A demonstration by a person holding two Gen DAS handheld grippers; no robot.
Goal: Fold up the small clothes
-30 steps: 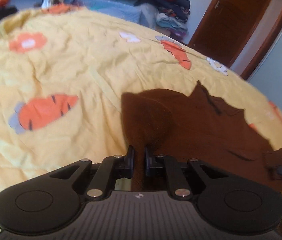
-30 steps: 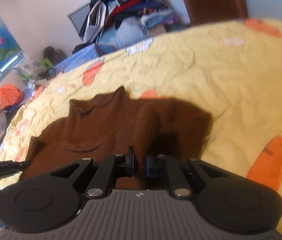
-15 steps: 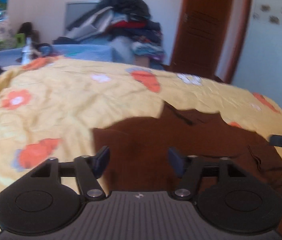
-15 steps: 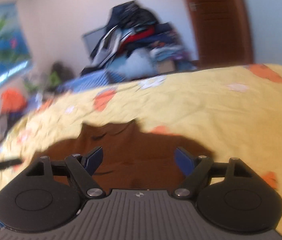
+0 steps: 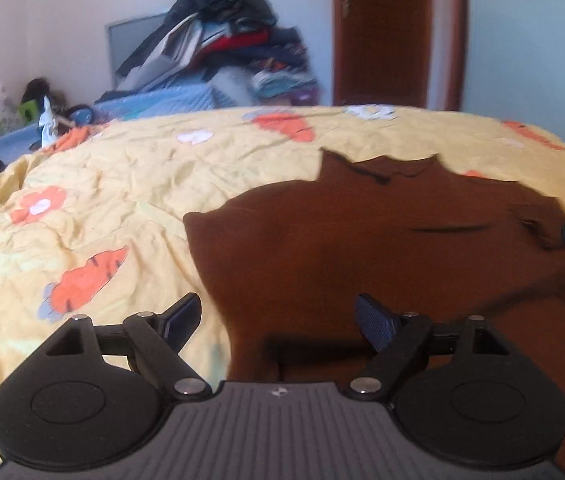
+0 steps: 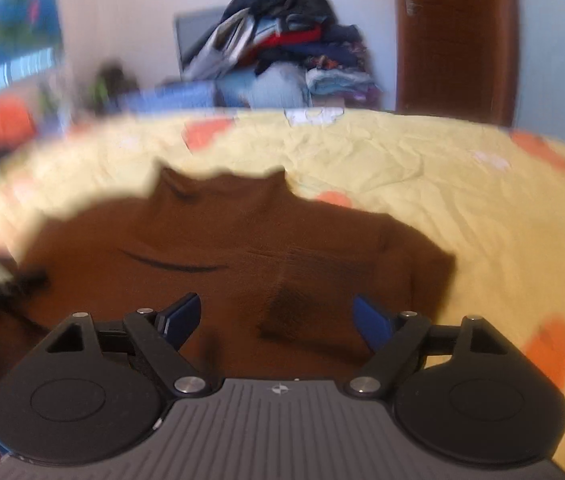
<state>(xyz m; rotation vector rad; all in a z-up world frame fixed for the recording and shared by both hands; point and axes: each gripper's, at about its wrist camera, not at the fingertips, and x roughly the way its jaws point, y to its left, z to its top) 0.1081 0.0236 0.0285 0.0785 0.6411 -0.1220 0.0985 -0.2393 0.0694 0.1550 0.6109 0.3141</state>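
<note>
Left claw (image 5: 278, 320) and right claw (image 6: 278, 318): both released, jaws having just been opening, nothing lying between them now where a second ago each was pinching a raised fold of cloth. Brown sweater (image 5: 382, 248): lying spread on the yellow bed sheet (image 5: 122, 184), collar at the far side. Judgement: one fold laid down; regrasping is coming next.
</note>
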